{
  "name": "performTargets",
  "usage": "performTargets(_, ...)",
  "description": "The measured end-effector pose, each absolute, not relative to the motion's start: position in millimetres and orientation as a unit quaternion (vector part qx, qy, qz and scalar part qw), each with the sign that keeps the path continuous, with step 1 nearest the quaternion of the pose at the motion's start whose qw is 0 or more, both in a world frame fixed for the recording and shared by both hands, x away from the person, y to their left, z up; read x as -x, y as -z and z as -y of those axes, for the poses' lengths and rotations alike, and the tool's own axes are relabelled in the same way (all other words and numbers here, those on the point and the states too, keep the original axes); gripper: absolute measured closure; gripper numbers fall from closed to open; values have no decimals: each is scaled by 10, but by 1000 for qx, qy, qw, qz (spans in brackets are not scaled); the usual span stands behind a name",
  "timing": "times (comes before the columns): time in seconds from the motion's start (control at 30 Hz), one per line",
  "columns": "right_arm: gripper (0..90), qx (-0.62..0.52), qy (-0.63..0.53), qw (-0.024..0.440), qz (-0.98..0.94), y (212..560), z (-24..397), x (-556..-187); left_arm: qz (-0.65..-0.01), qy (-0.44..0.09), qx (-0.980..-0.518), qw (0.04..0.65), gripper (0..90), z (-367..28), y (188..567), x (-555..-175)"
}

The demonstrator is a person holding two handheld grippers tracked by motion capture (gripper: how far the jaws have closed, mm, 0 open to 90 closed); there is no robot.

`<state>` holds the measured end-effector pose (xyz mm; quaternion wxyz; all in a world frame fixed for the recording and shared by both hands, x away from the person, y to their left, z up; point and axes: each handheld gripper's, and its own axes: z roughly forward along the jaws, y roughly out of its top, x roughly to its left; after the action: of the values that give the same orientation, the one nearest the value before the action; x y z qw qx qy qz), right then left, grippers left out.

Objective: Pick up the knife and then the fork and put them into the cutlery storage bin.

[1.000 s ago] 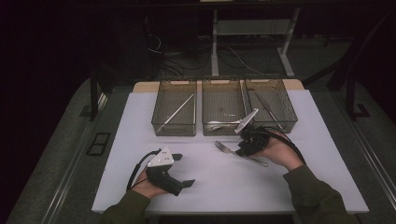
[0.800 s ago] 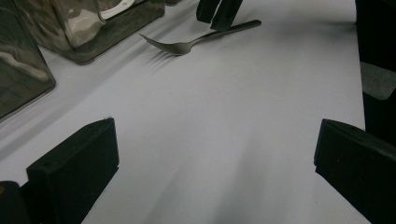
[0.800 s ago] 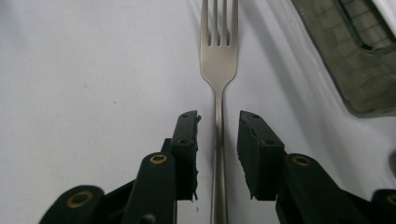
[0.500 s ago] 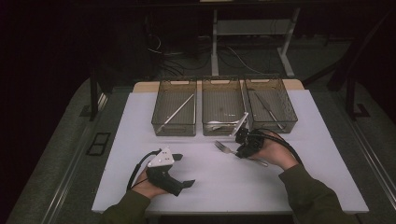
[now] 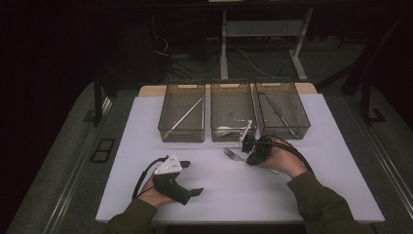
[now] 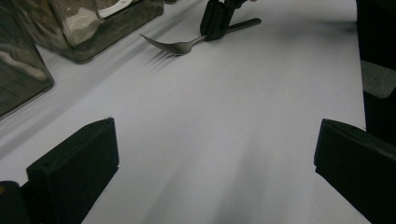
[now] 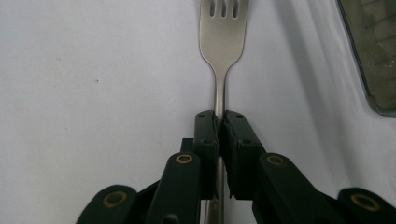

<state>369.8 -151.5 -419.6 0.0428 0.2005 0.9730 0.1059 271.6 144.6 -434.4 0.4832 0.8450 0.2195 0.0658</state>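
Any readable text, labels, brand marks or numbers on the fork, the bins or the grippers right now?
None can be read.
Fork: plain metal, no stamp on the part that shows in the right gripper view.
Right gripper: black jaws closed on the fork's handle, brass rivets, no lettering.
Left gripper: grey plate with small holes, no writing.
Three bins: dark see-through walls, no labels to make out.
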Motion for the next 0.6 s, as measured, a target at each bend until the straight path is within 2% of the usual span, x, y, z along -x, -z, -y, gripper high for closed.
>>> performTargets(0.33,847,-198,-100,48,-974,4192,1501,-3699,-219,-67,-846,482,0,-1451,4341,-2715)
performTargets(0.6,848,-218,-132,33,-967,4131,1597,-3695,-219,-68,-846,482,0,-1452,4339,-2714)
